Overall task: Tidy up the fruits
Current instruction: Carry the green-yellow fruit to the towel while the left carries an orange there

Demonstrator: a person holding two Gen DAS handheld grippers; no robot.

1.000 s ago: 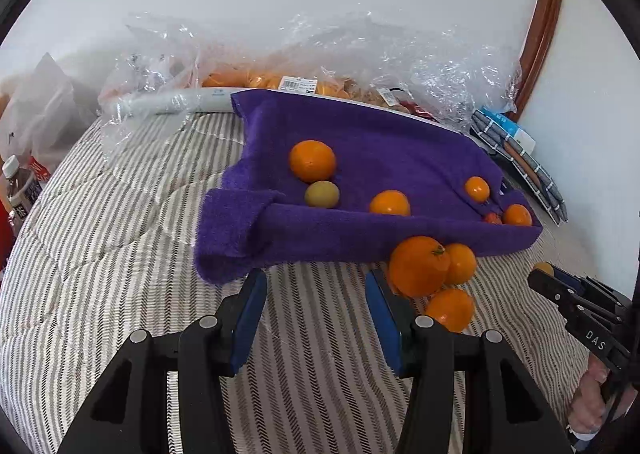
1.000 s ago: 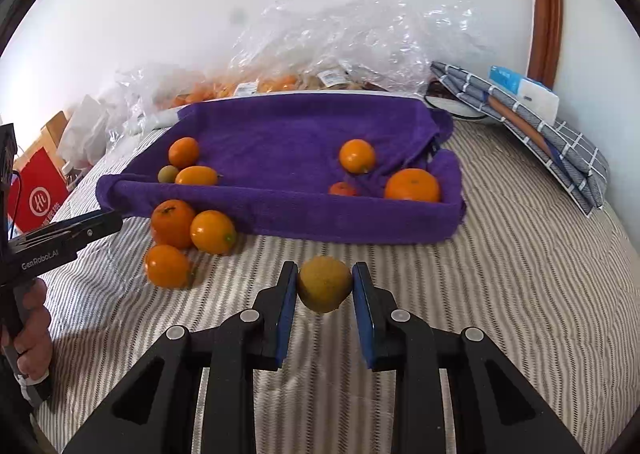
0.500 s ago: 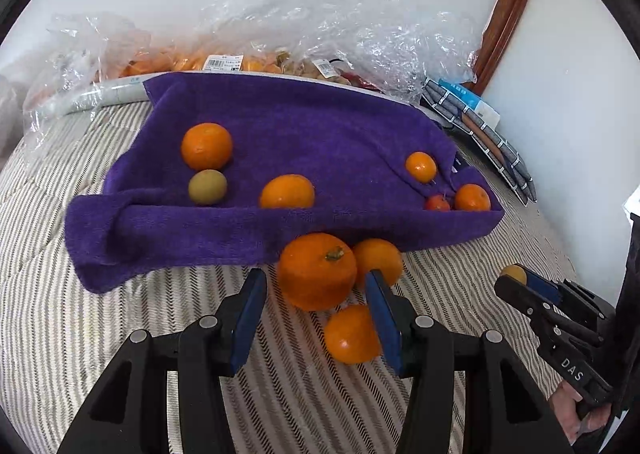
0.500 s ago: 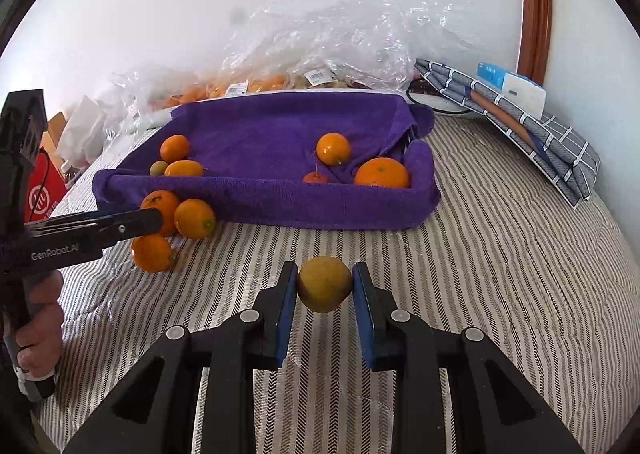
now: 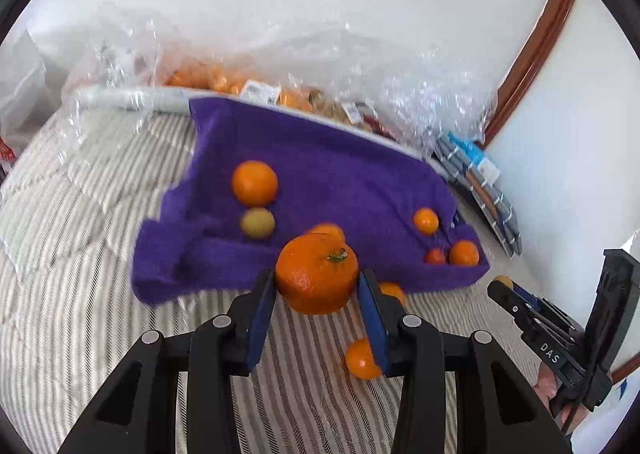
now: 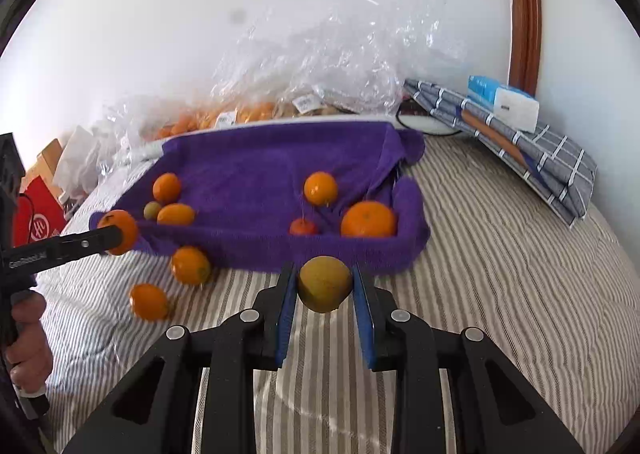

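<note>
Btwn left jaws: big stemmed orange [image 5: 316,274]

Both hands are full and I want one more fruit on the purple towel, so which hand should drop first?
Probably left. The left gripper holds its orange right at the purple towel edge; the right gripper holds its yellowish fruit farther back.

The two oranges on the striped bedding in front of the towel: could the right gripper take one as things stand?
Probably not. The right gripper is shut on a yellow-green fruit, so its jaws are full. The path to the two oranges looks clear, but it would need to drop its load first.
</note>
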